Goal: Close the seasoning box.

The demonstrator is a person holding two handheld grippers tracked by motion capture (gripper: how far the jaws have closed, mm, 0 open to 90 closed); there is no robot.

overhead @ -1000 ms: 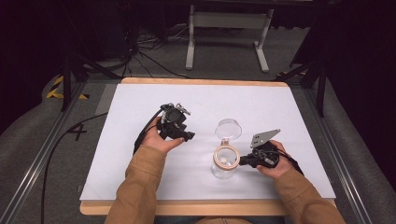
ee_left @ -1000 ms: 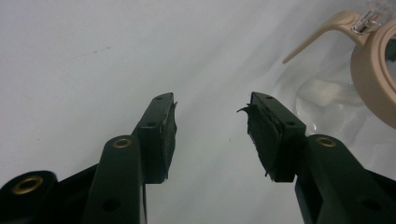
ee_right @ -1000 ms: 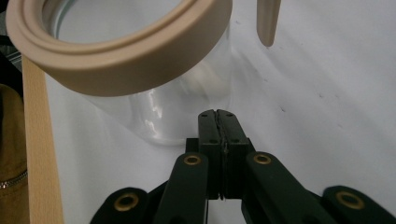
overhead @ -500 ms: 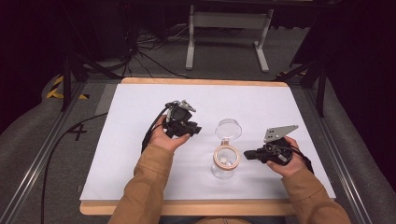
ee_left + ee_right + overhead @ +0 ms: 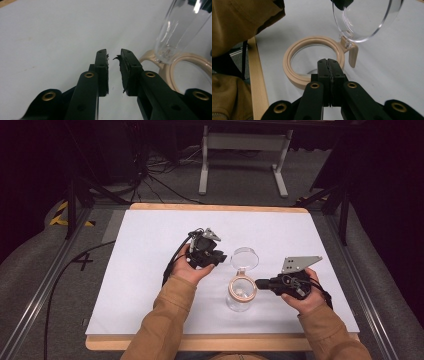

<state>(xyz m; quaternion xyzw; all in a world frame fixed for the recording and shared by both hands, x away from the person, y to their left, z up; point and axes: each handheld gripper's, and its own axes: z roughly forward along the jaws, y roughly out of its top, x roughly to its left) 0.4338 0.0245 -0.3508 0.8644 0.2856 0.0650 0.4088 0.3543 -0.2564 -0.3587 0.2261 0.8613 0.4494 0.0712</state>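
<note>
1. High view: clear glass jar with a tan ring collar [image 5: 241, 291] and a flipped-up clear round lid [image 5: 245, 257] stands mid-bench [image 5: 150, 270]. Left tool [image 5: 220, 257] sits left of the lid, right tool [image 5: 260, 283] points level at the collar.
2. Left gripper view: the tool has just been closing; narrow gap, nothing between, lid at right.
3. Right gripper view: tool pressed shut, empty, above the collar's rim.

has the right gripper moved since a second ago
Yes. In the high view the right gripper has pulled back from the jar rim toward the table's right edge, its jaws shut and now just off the rim.
</note>
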